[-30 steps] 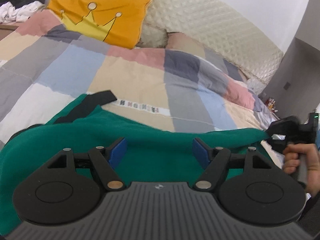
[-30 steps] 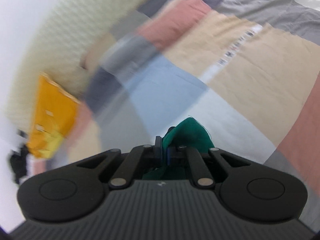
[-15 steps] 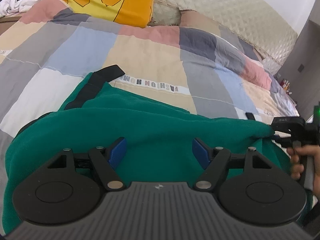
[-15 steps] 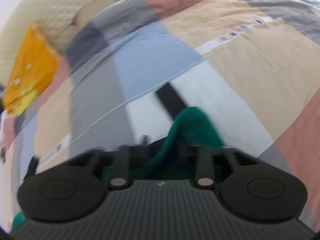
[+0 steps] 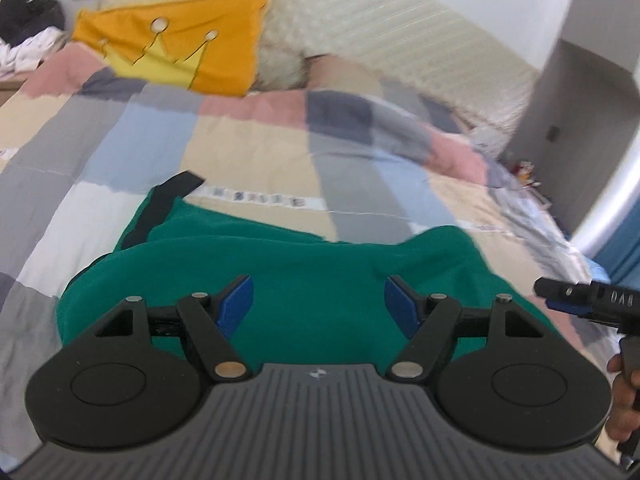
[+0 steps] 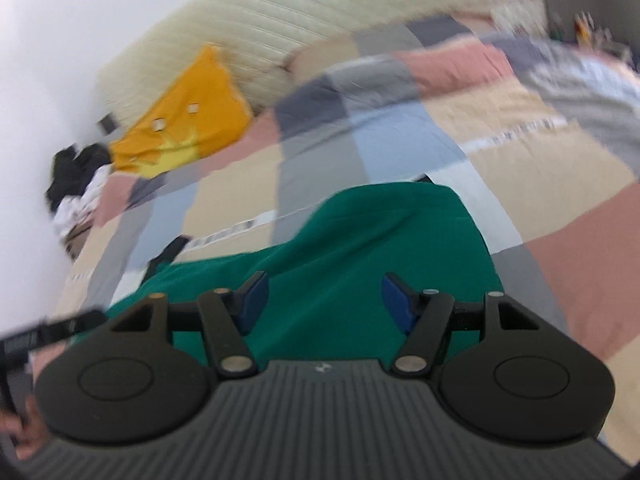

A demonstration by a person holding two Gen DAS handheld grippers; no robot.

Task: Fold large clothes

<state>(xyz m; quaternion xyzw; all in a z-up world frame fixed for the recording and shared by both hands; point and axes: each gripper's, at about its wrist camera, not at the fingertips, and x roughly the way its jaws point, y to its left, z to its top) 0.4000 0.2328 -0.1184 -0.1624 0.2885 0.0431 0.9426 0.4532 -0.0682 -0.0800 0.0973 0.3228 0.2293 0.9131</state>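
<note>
**Green garment on the bed, both tools free of it**

The left tool hovers with jaws wide and empty above the green garment, which lies bunched on the patchwork quilt near the yellow crown pillow. The right tool, its jaws opening, has only cloth beneath, nothing gripped.

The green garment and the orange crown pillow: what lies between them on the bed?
Only the patchwork quilt lies between the green garment and the orange crown pillow; nothing else sits on that stretch. The left wrist view shows it best.
</note>
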